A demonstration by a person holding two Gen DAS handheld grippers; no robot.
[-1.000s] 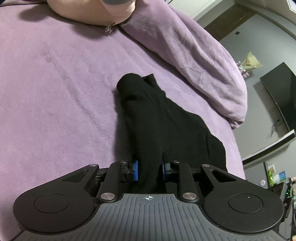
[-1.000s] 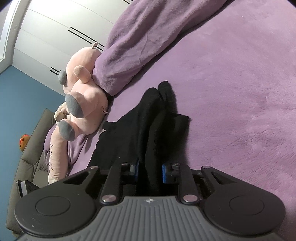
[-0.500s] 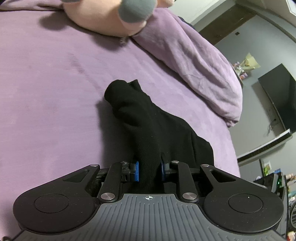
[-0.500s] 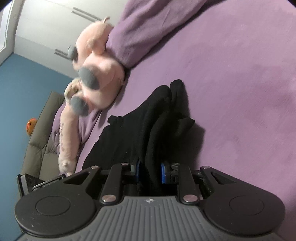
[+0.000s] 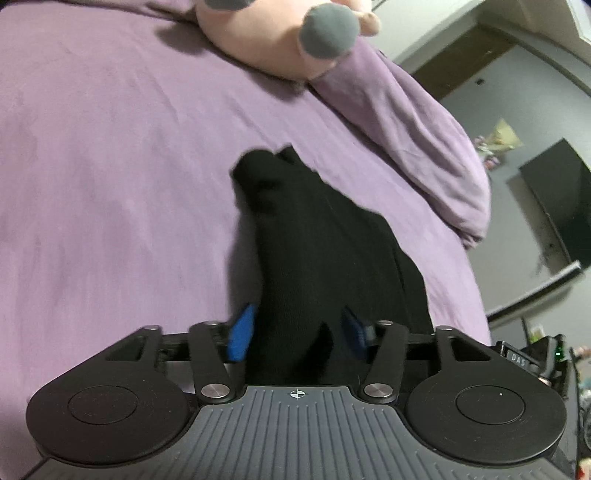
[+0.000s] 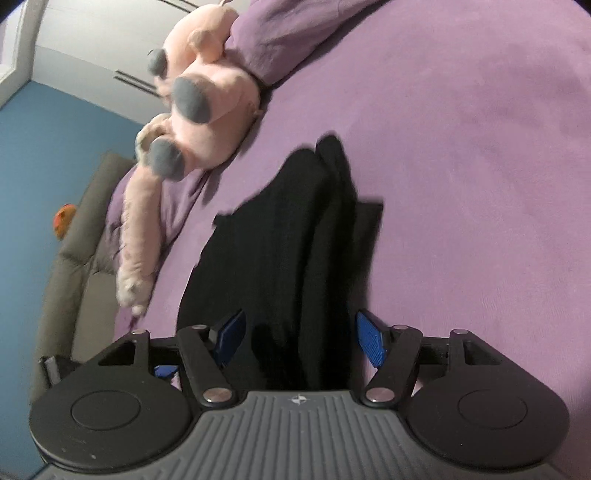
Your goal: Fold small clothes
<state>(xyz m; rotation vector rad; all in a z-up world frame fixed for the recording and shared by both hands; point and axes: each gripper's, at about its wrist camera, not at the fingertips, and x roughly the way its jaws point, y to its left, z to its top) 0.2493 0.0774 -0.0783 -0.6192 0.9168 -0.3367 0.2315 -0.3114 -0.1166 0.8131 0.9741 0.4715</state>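
A small black garment (image 5: 314, 240) lies folded lengthwise on the purple bed cover (image 5: 110, 184), stretching away from both grippers. In the left wrist view my left gripper (image 5: 295, 334) is at its near end with the jaws opening; the cloth still sits between the blue pads (image 5: 242, 336), which have come off it. In the right wrist view the same garment (image 6: 295, 229) runs out from my right gripper (image 6: 301, 338). Its jaws are opening too, and the pads (image 6: 371, 343) stand apart from the cloth between them.
A pink plush toy (image 5: 280, 33) with grey paws lies at the head of the bed beside a bunched purple blanket (image 5: 406, 140). A dark screen (image 5: 561, 206) hangs on the wall past the bed edge. A grey sofa (image 6: 74, 266) stands beyond the other side.
Both grippers were shut on the black garment and carried it across the bed toward the plush toy. Now both pairs of jaws have spread and let the cloth go.
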